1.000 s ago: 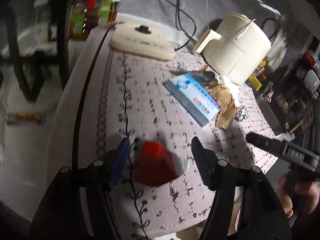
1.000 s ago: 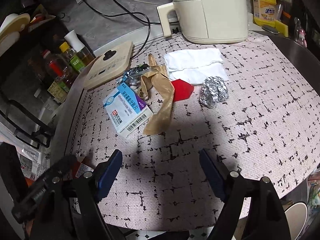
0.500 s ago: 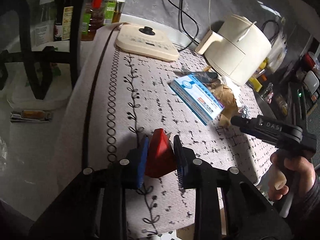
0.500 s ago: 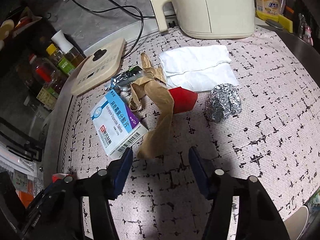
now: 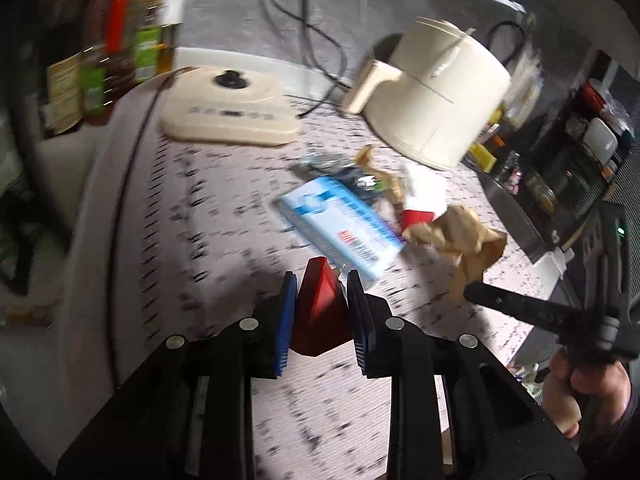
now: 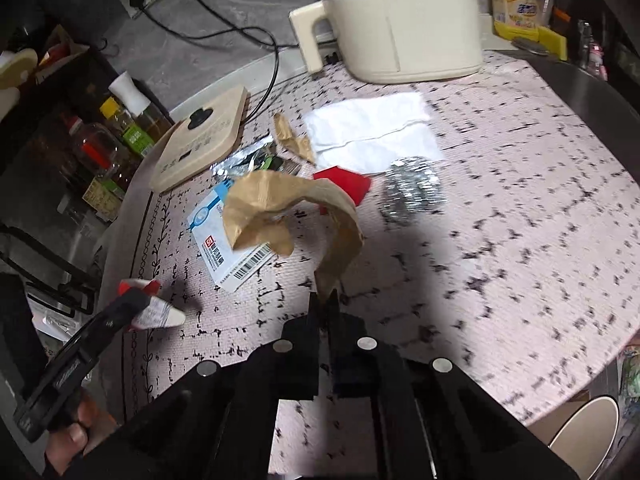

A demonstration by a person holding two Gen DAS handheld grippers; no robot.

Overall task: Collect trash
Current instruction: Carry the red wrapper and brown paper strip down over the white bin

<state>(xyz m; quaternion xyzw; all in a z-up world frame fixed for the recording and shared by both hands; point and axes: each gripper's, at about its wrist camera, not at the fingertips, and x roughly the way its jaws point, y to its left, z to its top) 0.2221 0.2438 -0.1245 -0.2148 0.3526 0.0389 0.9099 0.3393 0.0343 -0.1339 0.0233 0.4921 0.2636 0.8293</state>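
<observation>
Down at six o'clock in your left wrist view, your left gripper (image 5: 322, 292) is clamped on the red carton scrap (image 5: 320, 312), lifted off the patterned tablecloth (image 5: 200, 208). Your right gripper (image 6: 325, 304) has just been closing and now pinches the tail of the brown paper strip (image 6: 288, 208), which curls up toward twelve o'clock above the blue medicine box (image 6: 224, 240). Foil ball (image 6: 412, 192) and white tissue (image 6: 372, 136) lie at one o'clock.

Both wrist views look steeply down, close over the table (image 5: 208, 216); both share the somewhat blurred medicine box (image 5: 340, 220).
</observation>
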